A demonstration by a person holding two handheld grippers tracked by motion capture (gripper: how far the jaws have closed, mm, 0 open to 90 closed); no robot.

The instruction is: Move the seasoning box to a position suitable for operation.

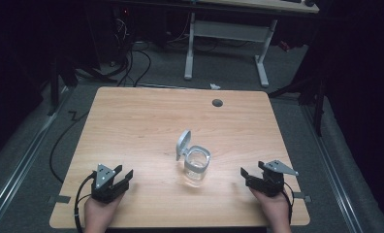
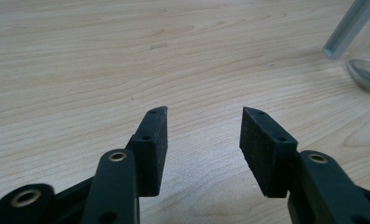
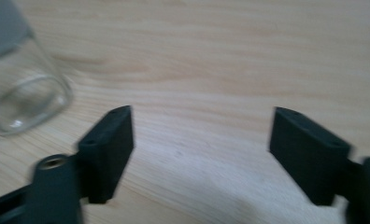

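We rest both tongs wide apart, either side of an open jar.

The glass jar (image 1: 198, 166) stands mid-bench, slightly near, its lid (image 1: 183, 143) flipped up at the far-left rim. Our left tongs (image 1: 123, 175) and right tongs (image 1: 245, 175) sit low on the bench (image 1: 146, 116), jaws spread and empty, aimed inward, likely ready to approach it.

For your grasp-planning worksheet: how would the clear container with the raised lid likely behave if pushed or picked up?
The container looks like clear glass or hard plastic, so probably rigid and slippery. Its hinged lid stands open to one side, so a push near the top may tip it. It appears empty, so likely light.
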